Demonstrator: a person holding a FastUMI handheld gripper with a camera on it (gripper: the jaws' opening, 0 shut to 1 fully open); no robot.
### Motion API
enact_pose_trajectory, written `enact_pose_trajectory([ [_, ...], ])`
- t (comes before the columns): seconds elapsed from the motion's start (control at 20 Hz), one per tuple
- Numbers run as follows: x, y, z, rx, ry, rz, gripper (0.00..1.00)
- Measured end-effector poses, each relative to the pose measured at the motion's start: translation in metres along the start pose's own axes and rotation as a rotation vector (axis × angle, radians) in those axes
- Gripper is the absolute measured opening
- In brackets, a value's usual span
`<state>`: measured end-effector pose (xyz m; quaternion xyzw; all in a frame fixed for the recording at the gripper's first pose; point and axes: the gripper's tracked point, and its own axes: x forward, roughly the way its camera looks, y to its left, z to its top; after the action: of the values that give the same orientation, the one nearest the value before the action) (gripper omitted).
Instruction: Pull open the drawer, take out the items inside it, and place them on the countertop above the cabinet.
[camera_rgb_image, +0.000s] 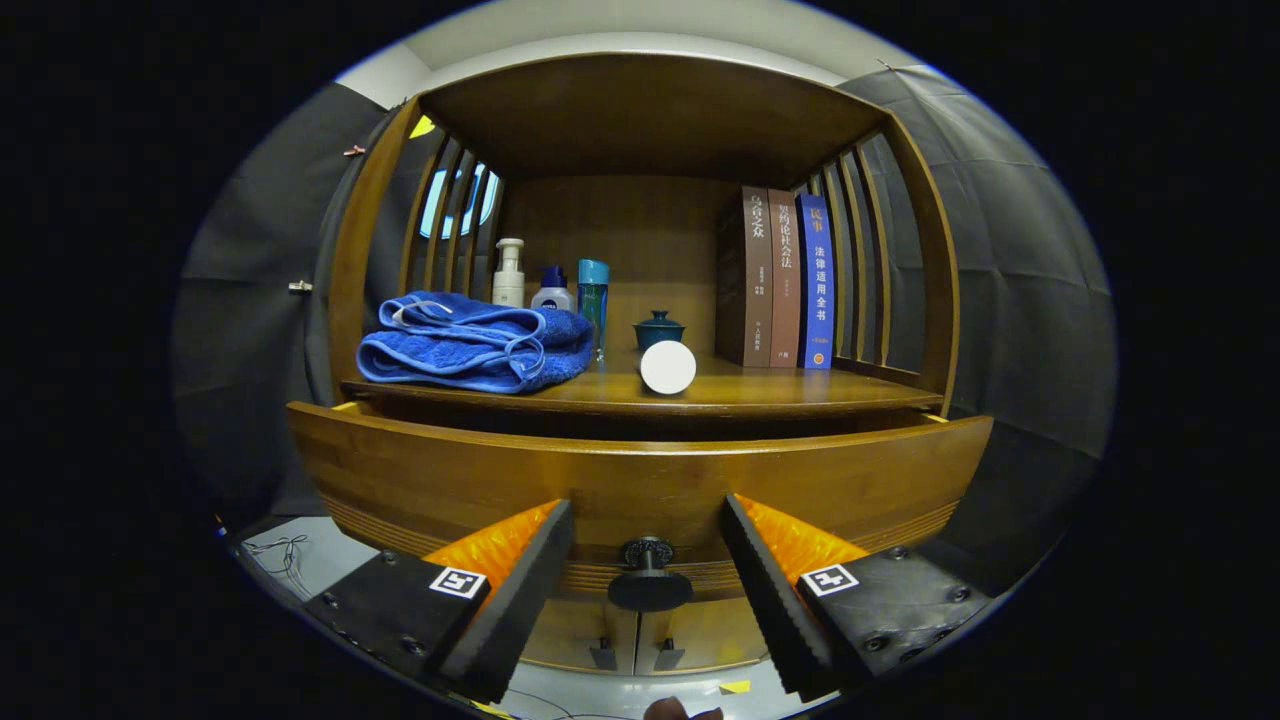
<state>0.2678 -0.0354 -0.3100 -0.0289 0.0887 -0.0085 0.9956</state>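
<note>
- With the drawer (640, 475) only part-way out of the cabinet and its knob (649, 580) sitting between my fingers, I judge the step in hand to be the pull itself.
- My jaws (648, 585) stand wide open and hold nothing; the knob is in the gap, touching neither finger as far as I can tell.
- To do it well I should centre the knob between the fingers, close until both press on it, then draw straight back along the drawer's run, without twisting or lifting.
- The drawer front hides the inside from here, so I cannot tell what lies in it; it probably needs to come out further before I can reach in.
- The surface (760, 392) above the drawer is where the items go. It already carries a folded blue towel (470, 345), three bottles (553, 288), a small lidded pot (659, 328), a white round object (667, 367) and three books (786, 278).
- I would aim later placements at the bare front strip near the books.
</note>
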Motion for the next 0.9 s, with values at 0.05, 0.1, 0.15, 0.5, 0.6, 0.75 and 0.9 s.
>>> enact_pose_trajectory([
  [0.05,0.006,0.001,0.001,0.003,0.000,-0.003,0.99],
  [0.1,0.010,0.002,0.001,0.005,0.002,-0.006,0.99],
  [0.15,0.015,0.003,0.001,0.008,0.001,-0.007,0.99],
  [0.5,0.041,0.005,0.003,0.011,0.018,-0.007,0.98],
  [0.6,0.041,0.005,0.005,0.002,0.013,-0.008,1.00],
  [0.75,0.040,0.002,0.004,-0.025,0.017,-0.021,0.99],
  [0.9,0.025,-0.006,0.020,-0.014,-0.001,-0.054,1.00],
])
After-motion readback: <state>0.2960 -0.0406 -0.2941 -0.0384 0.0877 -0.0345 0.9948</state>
